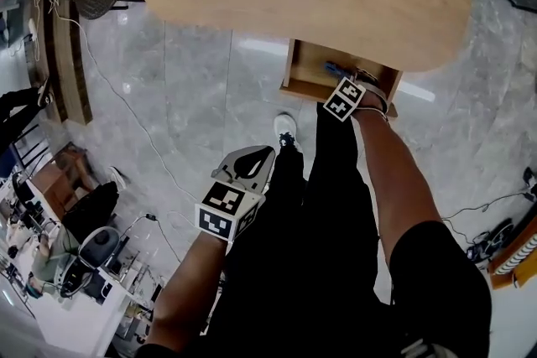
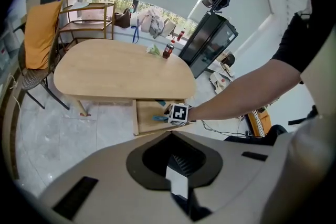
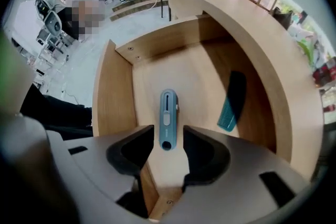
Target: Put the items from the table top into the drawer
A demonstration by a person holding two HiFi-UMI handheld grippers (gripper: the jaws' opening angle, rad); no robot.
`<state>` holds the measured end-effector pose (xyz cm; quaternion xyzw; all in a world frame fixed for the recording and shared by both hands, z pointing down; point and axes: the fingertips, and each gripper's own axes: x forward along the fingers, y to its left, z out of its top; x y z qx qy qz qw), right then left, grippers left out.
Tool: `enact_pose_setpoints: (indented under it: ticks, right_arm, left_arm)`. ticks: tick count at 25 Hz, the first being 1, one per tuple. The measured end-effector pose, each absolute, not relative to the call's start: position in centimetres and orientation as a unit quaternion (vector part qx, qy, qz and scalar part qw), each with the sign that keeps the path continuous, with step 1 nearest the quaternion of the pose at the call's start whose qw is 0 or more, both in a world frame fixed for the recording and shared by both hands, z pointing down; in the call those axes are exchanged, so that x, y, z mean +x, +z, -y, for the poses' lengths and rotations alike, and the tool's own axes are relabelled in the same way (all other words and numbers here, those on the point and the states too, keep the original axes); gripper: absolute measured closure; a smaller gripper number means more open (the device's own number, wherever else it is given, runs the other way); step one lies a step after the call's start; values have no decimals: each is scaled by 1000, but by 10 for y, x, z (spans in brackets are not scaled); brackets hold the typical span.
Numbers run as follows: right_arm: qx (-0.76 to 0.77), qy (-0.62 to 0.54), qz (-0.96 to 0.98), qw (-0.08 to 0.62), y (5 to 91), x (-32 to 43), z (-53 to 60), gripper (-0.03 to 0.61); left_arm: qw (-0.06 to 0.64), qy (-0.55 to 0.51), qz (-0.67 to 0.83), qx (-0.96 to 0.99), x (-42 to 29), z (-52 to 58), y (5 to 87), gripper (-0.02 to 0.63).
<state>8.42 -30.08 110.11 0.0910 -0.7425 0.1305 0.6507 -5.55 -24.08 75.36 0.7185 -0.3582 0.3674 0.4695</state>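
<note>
Over on the left, the left gripper (image 2: 178,170) hangs low beside the person's legs, jaws pressed together on nothing, well apart from the table (image 2: 105,73). Up at the table's far edge a dark bottle (image 2: 168,51) and a small green thing (image 2: 154,50) sit side by side, and that looks like the work left. Move right and the drawer (image 3: 113,102) stands pulled open under the table's near edge, and here's the progress: a blue cutter (image 3: 168,119) lies flat on its floor, with a teal comb (image 3: 232,101) to its right. The right gripper (image 3: 168,135) points down into the drawer, jaws spread on either side of the cutter's near end. There's a sliver of gap each side, so it isn't pinching it. Two items in, by my reckoning, and at least two to fetch.
</note>
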Motion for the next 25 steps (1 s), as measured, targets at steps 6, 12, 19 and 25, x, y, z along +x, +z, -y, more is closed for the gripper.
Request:
enact_pose_setpoints:
  ticks: [6, 12, 19, 25]
  right_arm:
    - [115, 161, 723, 662, 1056, 84, 265, 411]
    - [196, 171, 740, 620, 952, 76, 285, 548]
    - [313, 298, 805, 406, 747, 30, 255, 575]
    - [362, 316, 854, 198, 571, -4, 210, 575]
  left_arm:
    - [457, 351, 377, 725, -91, 219, 718, 609]
    - [389, 308, 379, 781, -111, 247, 662, 609]
    - [311, 277, 348, 840, -118, 225, 582, 609]
    - [291, 244, 318, 869, -115, 190, 542, 609]
